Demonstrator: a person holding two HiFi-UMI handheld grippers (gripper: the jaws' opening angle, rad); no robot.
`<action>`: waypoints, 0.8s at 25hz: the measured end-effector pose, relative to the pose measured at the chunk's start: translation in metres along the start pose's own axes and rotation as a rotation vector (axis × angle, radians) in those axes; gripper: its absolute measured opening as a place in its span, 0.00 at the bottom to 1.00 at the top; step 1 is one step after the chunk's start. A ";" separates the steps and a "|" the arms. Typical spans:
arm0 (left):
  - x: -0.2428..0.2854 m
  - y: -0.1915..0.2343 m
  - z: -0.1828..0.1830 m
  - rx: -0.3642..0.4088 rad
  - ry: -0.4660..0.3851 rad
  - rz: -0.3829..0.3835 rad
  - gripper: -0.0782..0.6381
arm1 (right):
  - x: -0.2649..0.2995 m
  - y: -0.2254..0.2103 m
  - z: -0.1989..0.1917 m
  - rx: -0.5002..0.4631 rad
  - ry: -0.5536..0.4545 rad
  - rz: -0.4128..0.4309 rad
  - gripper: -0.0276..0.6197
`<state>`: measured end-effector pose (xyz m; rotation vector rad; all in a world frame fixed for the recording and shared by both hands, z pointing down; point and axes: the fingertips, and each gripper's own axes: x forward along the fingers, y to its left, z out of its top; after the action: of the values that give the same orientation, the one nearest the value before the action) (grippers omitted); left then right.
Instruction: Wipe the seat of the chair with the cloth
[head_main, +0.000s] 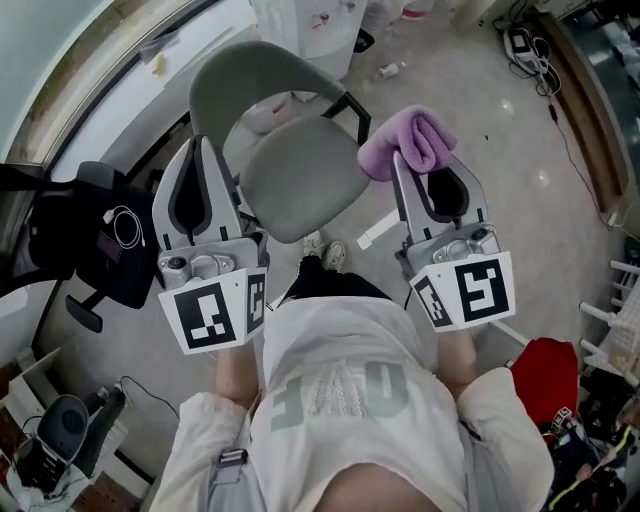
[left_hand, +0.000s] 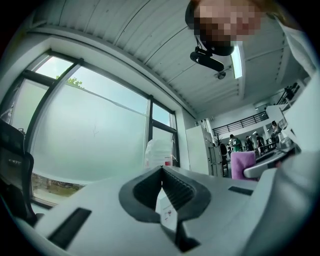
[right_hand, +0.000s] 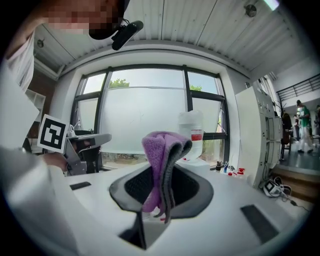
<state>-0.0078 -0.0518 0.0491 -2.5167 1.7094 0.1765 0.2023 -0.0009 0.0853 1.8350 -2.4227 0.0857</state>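
The grey chair stands on the floor below me, its seat bare and its backrest at the far side. My right gripper is held up in front of me, right of the seat, shut on a folded purple cloth. In the right gripper view the cloth sticks up between the jaws and droops over them. My left gripper is raised over the chair's left side, jaws shut with nothing between them. Both gripper views look up at the ceiling and windows. The left gripper view also shows the cloth.
A black office chair with a coiled cable on it stands at the left. White containers sit behind the grey chair by the window. A red object and clutter lie at the lower right; cables run at the top right.
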 end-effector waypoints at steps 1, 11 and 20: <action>0.003 0.002 0.002 -0.001 -0.005 -0.003 0.13 | 0.004 0.003 0.002 -0.003 -0.001 0.003 0.18; 0.016 0.034 0.007 -0.011 -0.044 0.024 0.13 | 0.036 0.015 0.003 0.022 -0.005 -0.020 0.18; 0.005 0.041 -0.001 0.040 -0.028 0.129 0.13 | 0.066 0.023 -0.024 0.104 0.092 0.174 0.18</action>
<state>-0.0438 -0.0714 0.0493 -2.3656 1.8465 0.1851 0.1637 -0.0550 0.1167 1.6149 -2.5518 0.3073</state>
